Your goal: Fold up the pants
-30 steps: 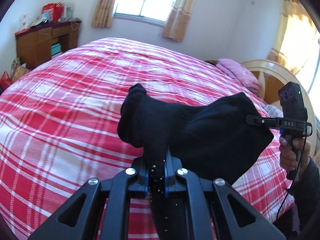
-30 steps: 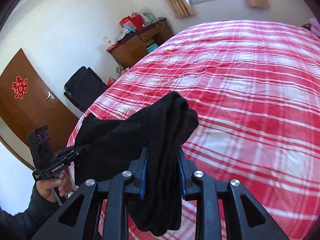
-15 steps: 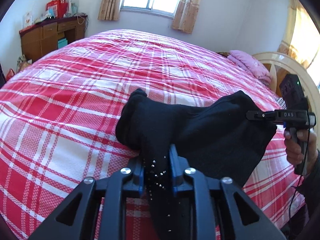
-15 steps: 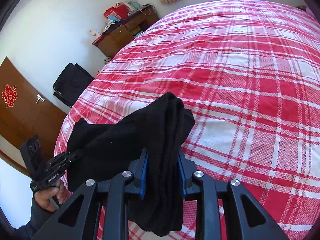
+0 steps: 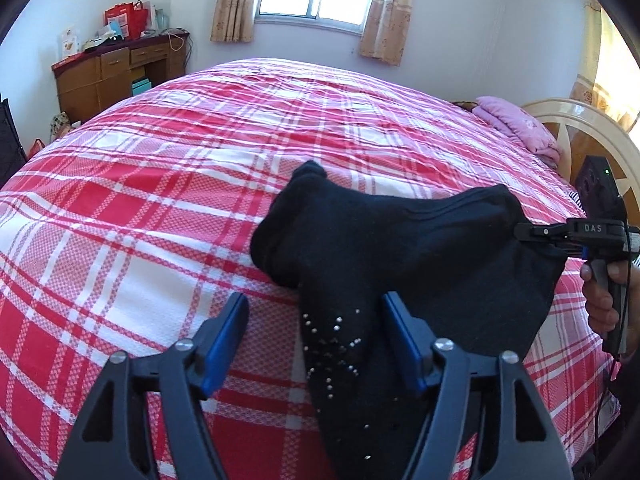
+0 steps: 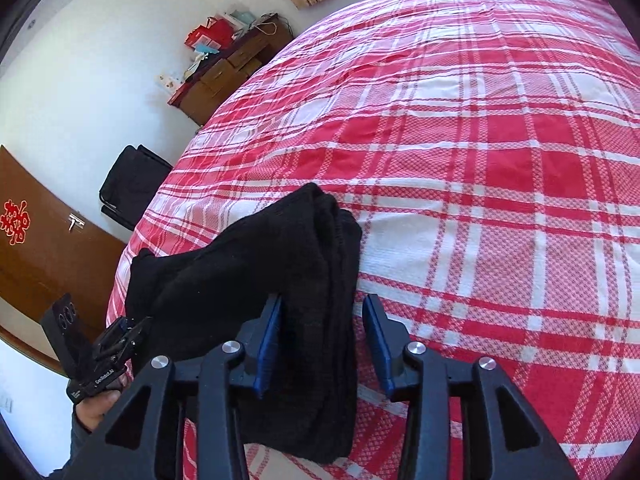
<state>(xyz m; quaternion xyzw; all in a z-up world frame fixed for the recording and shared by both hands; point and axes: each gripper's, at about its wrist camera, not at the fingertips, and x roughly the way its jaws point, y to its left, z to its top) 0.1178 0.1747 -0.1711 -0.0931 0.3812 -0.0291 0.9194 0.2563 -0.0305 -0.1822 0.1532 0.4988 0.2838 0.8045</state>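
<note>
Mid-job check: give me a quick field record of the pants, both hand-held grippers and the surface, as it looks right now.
garment: black pants, bunched and folded over, lying on the bed
surface: red and white plaid bedspread
left hand-held gripper: jaws opening, studded fabric between them, left pad clear of the cloth
right hand-held gripper: jaws opening, folded edge between them, right pad clear of it
background: wooden desk, pink pillow
fold status: folded bundle being released

Matt black knit pants [image 5: 360, 248] with small shiny studs; woven checked cotton-like bedspread [image 5: 160, 184].
</note>
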